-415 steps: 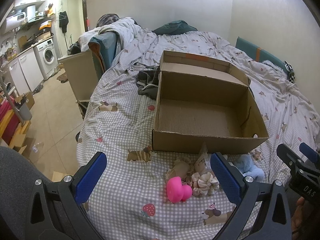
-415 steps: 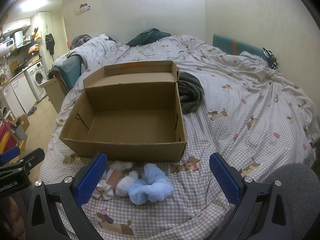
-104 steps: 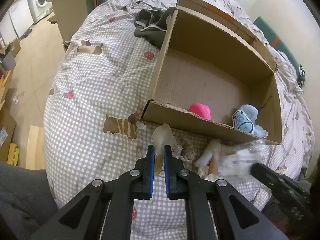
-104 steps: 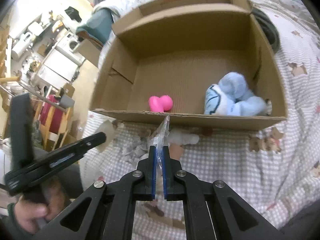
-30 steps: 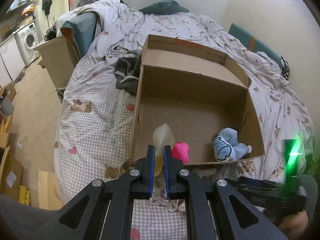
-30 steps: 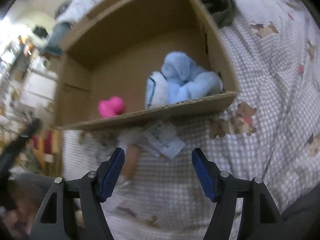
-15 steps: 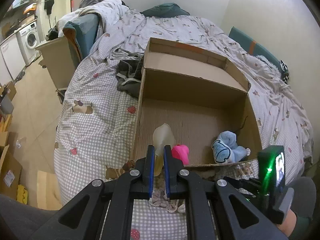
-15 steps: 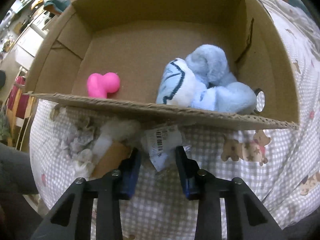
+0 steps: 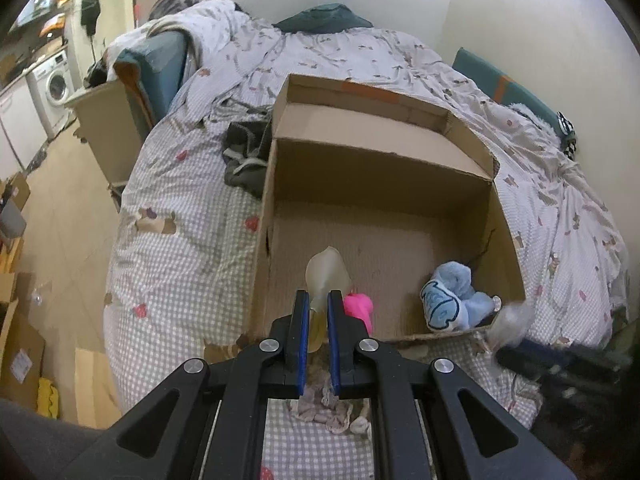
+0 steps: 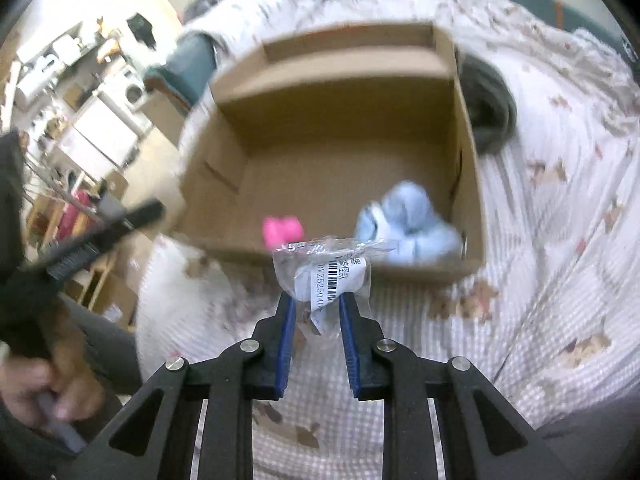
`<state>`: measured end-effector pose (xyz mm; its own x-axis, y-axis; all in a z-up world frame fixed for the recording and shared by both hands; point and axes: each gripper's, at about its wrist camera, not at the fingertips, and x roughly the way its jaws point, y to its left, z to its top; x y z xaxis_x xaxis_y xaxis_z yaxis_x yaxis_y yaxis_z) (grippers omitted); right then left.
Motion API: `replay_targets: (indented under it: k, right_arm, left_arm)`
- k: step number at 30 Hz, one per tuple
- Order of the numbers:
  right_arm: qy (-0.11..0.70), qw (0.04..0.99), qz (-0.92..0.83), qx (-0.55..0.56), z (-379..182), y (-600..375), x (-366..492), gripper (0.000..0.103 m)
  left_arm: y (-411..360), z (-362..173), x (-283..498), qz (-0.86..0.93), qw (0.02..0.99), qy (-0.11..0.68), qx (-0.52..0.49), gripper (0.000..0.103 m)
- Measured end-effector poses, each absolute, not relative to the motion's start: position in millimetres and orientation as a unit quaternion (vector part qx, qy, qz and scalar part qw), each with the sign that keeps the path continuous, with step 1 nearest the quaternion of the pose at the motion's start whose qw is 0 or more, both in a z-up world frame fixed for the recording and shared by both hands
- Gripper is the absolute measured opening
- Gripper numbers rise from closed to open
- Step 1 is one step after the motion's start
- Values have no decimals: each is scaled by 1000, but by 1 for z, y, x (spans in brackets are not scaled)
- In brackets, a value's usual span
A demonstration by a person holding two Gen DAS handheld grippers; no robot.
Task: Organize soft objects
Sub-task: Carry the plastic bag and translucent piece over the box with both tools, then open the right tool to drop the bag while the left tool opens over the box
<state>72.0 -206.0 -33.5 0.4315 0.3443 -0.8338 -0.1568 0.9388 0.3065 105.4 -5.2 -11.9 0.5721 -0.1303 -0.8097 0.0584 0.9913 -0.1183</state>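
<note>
An open cardboard box [image 9: 400, 184] lies on the bed; it also shows in the right wrist view [image 10: 224, 172]. Inside are a pink heart toy [image 9: 359, 307] and a light blue plush [image 9: 452, 300]. My left gripper [image 9: 316, 304] is shut on a pale translucent bag [image 9: 326, 276], held above the box's front left corner. My right gripper [image 10: 318, 304] is shut on a clear packet with a barcode label [image 10: 328, 270], held in front of the box's near wall. A lacy scrunchie [image 9: 324, 404] lies on the bed under the left gripper.
A dark grey garment [image 9: 244, 156] lies left of the box. The checked bedsheet [image 9: 180, 240] drops off to the floor at left. A low cabinet [image 9: 108, 128] and washing machine [image 9: 56, 88] stand beyond. The right wrist view is motion-blurred.
My right gripper has closed on the labelled packet and lifted it off the bed, pulling up and back from the box. My left gripper has stayed shut on the pale bag, nearly still.
</note>
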Motion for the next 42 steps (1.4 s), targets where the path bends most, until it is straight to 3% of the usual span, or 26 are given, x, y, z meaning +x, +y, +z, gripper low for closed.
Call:
replay_targets:
  k: [4, 9, 14, 33, 38, 40, 41, 42]
  right_arm:
    - [459, 866, 164, 109, -7, -215, 88, 24]
    - [420, 882, 163, 139, -16, -220, 122, 24]
    - [449, 866, 134, 175, -41, -234, 138, 24]
    - [460, 863, 139, 154, -52, -220, 143, 24]
    - [459, 861, 142, 165, -53, -222, 143, 25]
    - [461, 858, 139, 175, -54, -225, 143, 33]
    - [462, 857, 139, 181, -54, -227, 143, 46]
    - [461, 857, 137, 186, -55, -229, 144, 69]
  left_arm:
    - [-6, -16, 108, -51, 888, 457, -28, 8]
    - [-6, -25, 113, -43, 882, 468, -23, 8]
    - [-14, -24, 128, -49, 882, 468, -13, 8]
    - [-25, -49, 160, -54, 881, 469, -27, 8]
    - [-26, -51, 160, -56, 878, 475, -23, 15]
    - [-29, -52, 160, -56, 877, 477, -11, 23]
    - [-31, -52, 160, -58, 875, 480, -8, 36]
    - [-31, -53, 159, -59, 874, 483, -8, 54]
